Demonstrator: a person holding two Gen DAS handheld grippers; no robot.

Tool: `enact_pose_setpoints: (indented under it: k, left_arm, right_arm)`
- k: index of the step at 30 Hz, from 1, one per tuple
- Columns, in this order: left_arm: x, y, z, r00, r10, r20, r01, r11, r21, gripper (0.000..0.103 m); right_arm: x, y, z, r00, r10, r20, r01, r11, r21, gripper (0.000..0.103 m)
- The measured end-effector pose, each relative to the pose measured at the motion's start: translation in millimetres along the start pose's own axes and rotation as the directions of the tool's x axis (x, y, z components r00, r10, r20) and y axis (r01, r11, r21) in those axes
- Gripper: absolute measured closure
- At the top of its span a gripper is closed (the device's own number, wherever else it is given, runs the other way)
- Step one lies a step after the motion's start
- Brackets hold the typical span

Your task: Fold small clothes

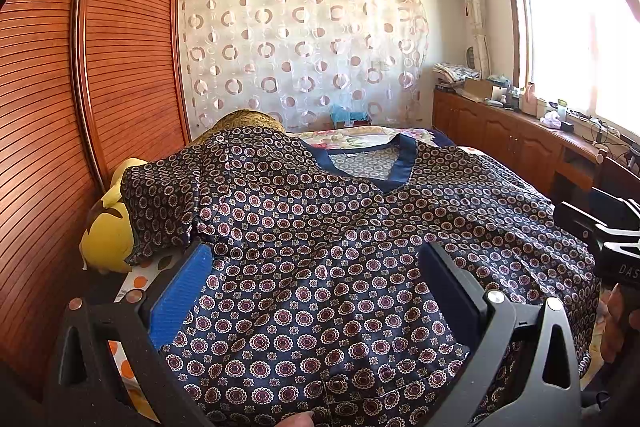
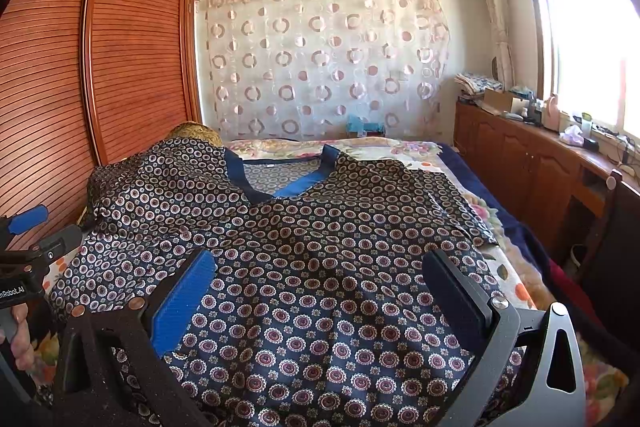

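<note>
A dark navy patterned short-sleeved top [image 1: 320, 227] with a blue V-neck collar [image 1: 400, 163] lies spread face up on the bed, collar at the far end. It also shows in the right wrist view [image 2: 320, 247]. My left gripper [image 1: 316, 267] is open and empty, hovering over the lower left part of the top. My right gripper [image 2: 320, 267] is open and empty over the lower right part. The left sleeve [image 1: 160, 203] drapes over a yellow plush toy [image 1: 108, 235]. The right sleeve [image 2: 452, 195] lies flat.
The bed has a floral cover [image 2: 500, 227]. A wooden slatted wardrobe [image 1: 80, 87] stands close on the left. A low wooden cabinet [image 2: 520, 163] with clutter runs under the window on the right. A patterned curtain [image 1: 300, 51] hangs behind the bed.
</note>
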State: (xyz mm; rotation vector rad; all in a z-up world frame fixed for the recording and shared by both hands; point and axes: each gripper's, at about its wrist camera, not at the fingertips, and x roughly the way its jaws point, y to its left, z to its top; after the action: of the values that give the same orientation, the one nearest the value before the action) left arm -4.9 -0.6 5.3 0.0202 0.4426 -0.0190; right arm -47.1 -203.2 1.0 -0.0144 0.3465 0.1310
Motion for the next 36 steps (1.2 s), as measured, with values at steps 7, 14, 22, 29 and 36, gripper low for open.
enact_pose_setpoints:
  k: [7,14,22,29,36]
  left_arm:
    - [0,0,0,1.000,-0.001,-0.001,0.001,1.000,0.000,0.000]
    - [4,4,2,1.000,0.003,-0.017,-0.003,1.000,-0.004,0.000]
    - [15,13,-2,0.998,0.002,-0.055,-0.003,1.000,-0.019,0.000]
    - [30,27,-8,0.994,0.007,-0.112,-0.011,0.999,-0.033,0.000]
    - [42,42,-11,0.989,0.018,-0.144,-0.023,0.999,-0.037,0.000]
  right_arm:
    - [1,0,3,1.000,0.004,0.000,-0.004,1.000,-0.002,0.000]
    - [8,0,2,1.000,0.021,-0.013,-0.020,1.000,0.004,0.000]
    - [20,7,4,0.998,0.053,-0.028,-0.054,0.998,-0.012,0.000]
    - [40,16,3,0.992,0.114,-0.050,-0.115,0.993,-0.026,0.000]
    - [55,22,12,0.989,0.133,-0.063,-0.137,0.989,-0.057,0.000]
